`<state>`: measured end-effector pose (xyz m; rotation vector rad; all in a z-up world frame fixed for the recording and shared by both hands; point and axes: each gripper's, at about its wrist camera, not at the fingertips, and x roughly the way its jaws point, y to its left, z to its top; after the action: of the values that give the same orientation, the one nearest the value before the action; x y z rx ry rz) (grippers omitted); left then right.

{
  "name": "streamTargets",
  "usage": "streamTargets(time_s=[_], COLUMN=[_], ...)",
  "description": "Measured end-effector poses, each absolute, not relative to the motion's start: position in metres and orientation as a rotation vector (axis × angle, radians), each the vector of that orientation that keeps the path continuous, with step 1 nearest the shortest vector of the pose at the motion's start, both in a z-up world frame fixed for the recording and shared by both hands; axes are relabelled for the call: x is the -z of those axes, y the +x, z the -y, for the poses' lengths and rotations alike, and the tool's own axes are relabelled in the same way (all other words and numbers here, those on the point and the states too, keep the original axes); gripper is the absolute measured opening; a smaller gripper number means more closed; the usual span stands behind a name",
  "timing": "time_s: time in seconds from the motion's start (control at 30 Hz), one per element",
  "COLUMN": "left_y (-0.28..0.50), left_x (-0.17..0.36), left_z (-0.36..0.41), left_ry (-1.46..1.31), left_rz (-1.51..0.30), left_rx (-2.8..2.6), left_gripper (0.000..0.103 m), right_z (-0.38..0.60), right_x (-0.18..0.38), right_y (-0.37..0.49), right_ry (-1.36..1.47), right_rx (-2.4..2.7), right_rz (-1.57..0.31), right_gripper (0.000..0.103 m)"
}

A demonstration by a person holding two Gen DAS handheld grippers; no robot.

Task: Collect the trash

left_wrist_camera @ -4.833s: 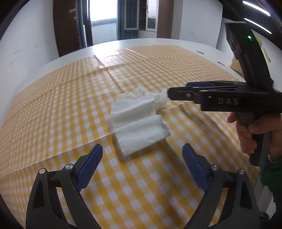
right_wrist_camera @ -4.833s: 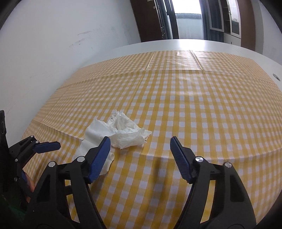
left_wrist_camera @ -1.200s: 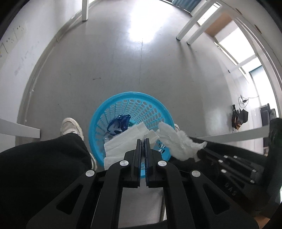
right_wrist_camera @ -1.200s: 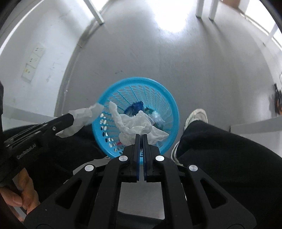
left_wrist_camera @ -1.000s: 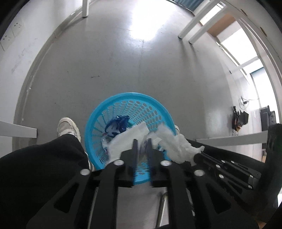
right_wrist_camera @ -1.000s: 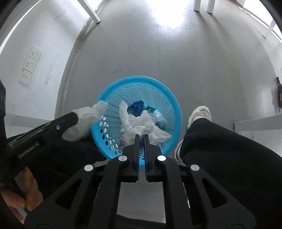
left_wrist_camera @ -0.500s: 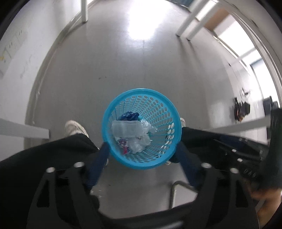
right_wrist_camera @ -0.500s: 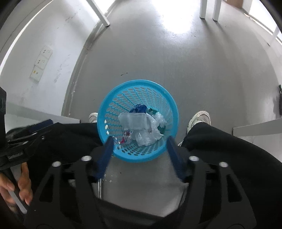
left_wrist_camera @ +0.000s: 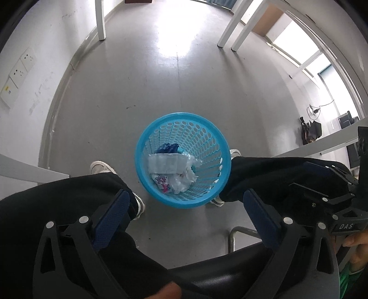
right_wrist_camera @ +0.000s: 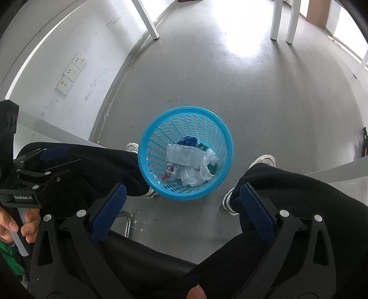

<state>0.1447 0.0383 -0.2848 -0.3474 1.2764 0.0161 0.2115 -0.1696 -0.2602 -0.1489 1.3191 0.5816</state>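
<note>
Below both sets of tongs, the blue basket now holds the white tissues that were clamped a second ago, while the left tongs and right tongs are opening, empty, so this load is binned.

Grey floor with a bright patch of glare, seen from above. White table legs stand on it at upper left, and a further pair at upper right; in the right wrist view, white legs stand near the glare. White wall carrying a column of socket plates. A seated person's black trouser legs fill the lower field, with white shoes on the floor. A bent metal tube lies just beside one leg. Small white crumbs are scattered near it. Dark objects lie at the far right.
</note>
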Motion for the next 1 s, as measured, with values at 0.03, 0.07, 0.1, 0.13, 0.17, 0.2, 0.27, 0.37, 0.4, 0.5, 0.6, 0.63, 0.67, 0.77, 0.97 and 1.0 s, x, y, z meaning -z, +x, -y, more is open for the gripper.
streamTargets(time_s=[0.03,0.07,0.1,0.13,0.17,0.2,0.27,0.37,0.4,0.5,0.6,0.63,0.67,0.77,0.97,1.0], left_y=[0.145,0.144,0.144,0.145,0.145,0.146,0.146,0.147,0.147,0.147,0.147,0.148,0.148,0.147,0.148,0.149], left_x=[0.285,0.286,0.286,0.286,0.287,0.287,0.288,0.289,0.289,0.289,0.29,0.29,0.29,0.29,0.29,0.291], left_z=[-0.038,-0.038,-0.039,-0.04,-0.04,-0.038,-0.038,-0.037,-0.037,-0.038,-0.036,-0.036,-0.035,-0.035,-0.037,-0.036], left_ry=[-0.345,-0.346,-0.35,-0.357,-0.36,-0.361,-0.359,-0.365,-0.367,-0.379,-0.382,-0.38,-0.377,-0.379,-0.388,-0.388], left_rz=[-1.279,-1.278,-1.276,-1.273,-1.274,-1.276,-1.279,-1.282,-1.282,-1.284,-1.282,-1.282,-1.283,-1.283,-1.283,-1.283], left_rx=[-0.02,-0.026,-0.027,-0.025,-0.019,-0.012,-0.008,-0.004,-0.004,-0.005,-0.002,-0.002,-0.002,-0.003,-0.011,-0.011], left_gripper=[0.097,0.097,0.097,0.097,0.097,0.097,0.097,0.097,0.097,0.097,0.097,0.097,0.097,0.097,0.097,0.097], right_z=[0.169,0.169,0.168,0.167,0.167,0.167,0.168,0.167,0.166,0.166,0.167,0.167,0.167,0.167,0.168,0.168], right_x=[0.26,0.261,0.261,0.262,0.263,0.263,0.263,0.264,0.265,0.266,0.267,0.267,0.267,0.268,0.27,0.271], right_y=[0.211,0.211,0.21,0.211,0.211,0.211,0.212,0.212,0.212,0.212,0.213,0.213,0.213,0.213,0.212,0.212], right_ry=[-0.15,-0.15,-0.15,-0.15,-0.149,-0.147,-0.145,-0.143,-0.141,-0.134,-0.127,-0.126,-0.124,-0.12,-0.105,-0.103], right_rx=[-0.584,-0.586,-0.586,-0.588,-0.588,-0.589,-0.59,-0.591,-0.592,-0.593,-0.593,-0.593,-0.593,-0.593,-0.598,-0.599], right_rz=[-1.319,-1.319,-1.32,-1.323,-1.325,-1.326,-1.327,-1.33,-1.332,-1.335,-1.337,-1.337,-1.337,-1.337,-1.341,-1.341], right_gripper=[0.094,0.094,0.094,0.094,0.094,0.094,0.094,0.094,0.094,0.094,0.094,0.094,0.094,0.094,0.094,0.094])
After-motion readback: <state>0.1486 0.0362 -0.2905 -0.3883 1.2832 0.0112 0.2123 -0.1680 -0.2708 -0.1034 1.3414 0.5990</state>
